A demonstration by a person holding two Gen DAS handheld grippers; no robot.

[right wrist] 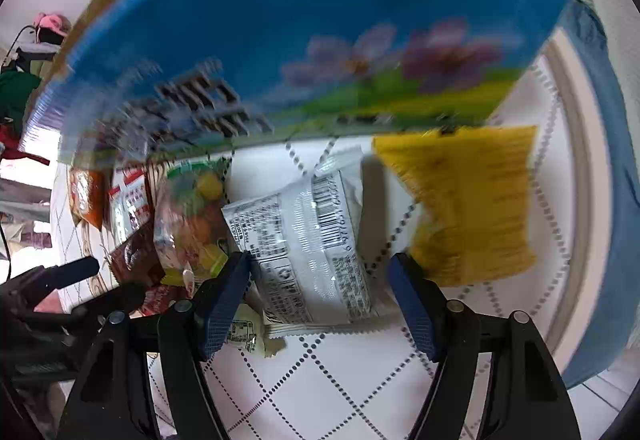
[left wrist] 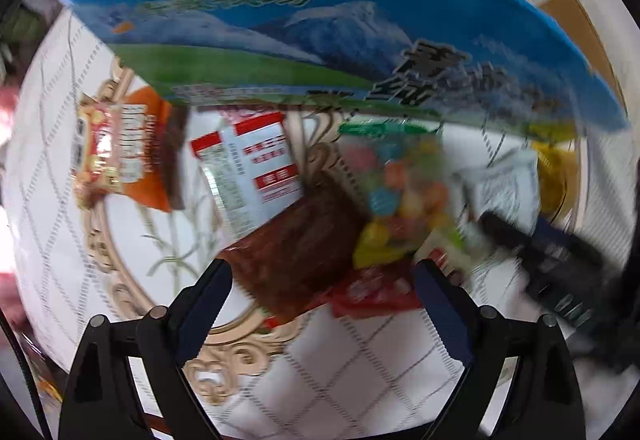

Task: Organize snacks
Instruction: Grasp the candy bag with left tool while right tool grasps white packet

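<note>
My left gripper [left wrist: 324,272] points down, open, over a dark red packet [left wrist: 296,252] that lies between its fingers without being pressed. Around it lie a clear bag of coloured candies [left wrist: 400,192], a white-and-red packet [left wrist: 256,168] and an orange packet [left wrist: 124,152]. My right gripper [right wrist: 320,264] straddles a silver-white packet [right wrist: 308,240]. Its left pad is at the packet's edge and its right pad stands apart from it, so it is open. A yellow packet [right wrist: 472,208] lies just right of it, and the candy bag [right wrist: 192,216] just left.
A big blue printed carton [left wrist: 320,32] stands behind the snacks, with more packets inside it. The table carries a white cloth [right wrist: 320,380] with a dotted diamond pattern. A small pale packet [right wrist: 248,332] lies under my right gripper's left finger. Blue fabric [right wrist: 600,200] hangs beyond the table's right edge.
</note>
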